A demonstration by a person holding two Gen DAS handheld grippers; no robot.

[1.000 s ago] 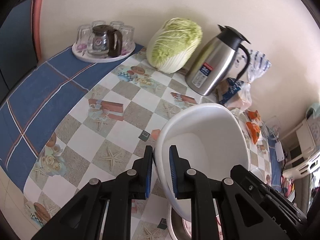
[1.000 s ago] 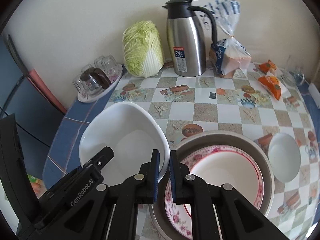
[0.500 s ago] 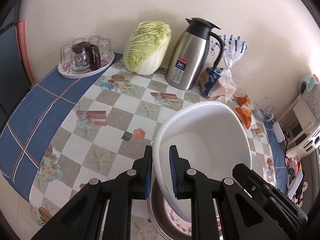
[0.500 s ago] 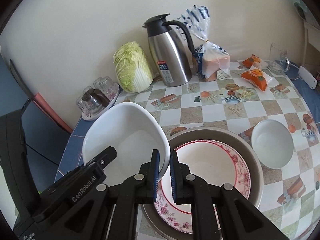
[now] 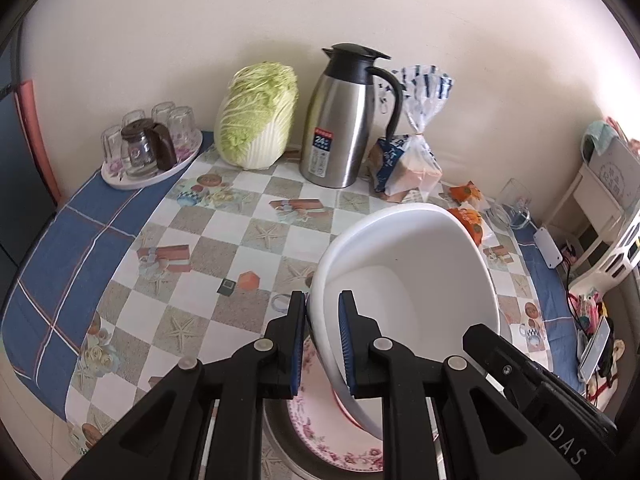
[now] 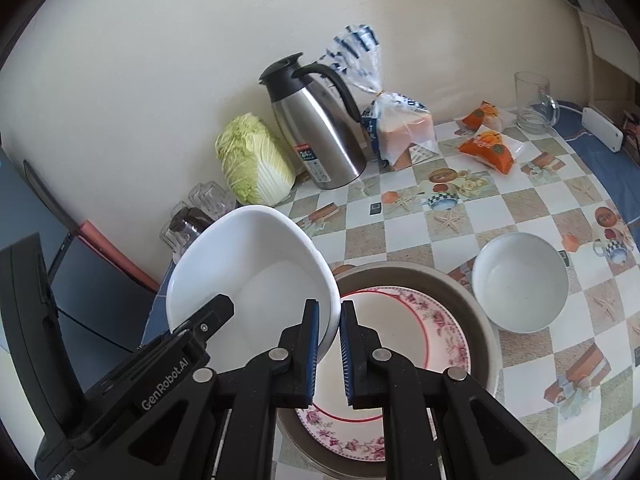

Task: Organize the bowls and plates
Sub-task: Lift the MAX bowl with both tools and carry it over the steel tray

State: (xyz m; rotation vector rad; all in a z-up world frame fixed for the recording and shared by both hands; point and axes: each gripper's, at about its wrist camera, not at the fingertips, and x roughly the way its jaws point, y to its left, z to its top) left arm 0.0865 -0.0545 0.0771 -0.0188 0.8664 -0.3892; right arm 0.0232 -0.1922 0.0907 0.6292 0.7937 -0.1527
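Both grippers are clamped on the rim of the same large white bowl [image 5: 416, 280], 1 on each side: the left gripper [image 5: 322, 344] pinches its near-left edge, the right gripper [image 6: 329, 354] its right edge, jaws nearly closed with only the thin wall between the blue pads. The bowl hangs tilted in the air above a flowered plate [image 6: 404, 360] that sits inside a wide grey dish [image 6: 478, 312].

It looks like glazed ceramic or melamine: stiff, smooth, slippery, probably breakable, so a 2-sided rim hold suits it. A smaller white bowl [image 6: 520, 284] stands just beside the dish on the glossy checked tablecloth [image 5: 192, 288]. Behind stand a steel jug [image 5: 340, 120] and a cabbage [image 5: 256, 116].
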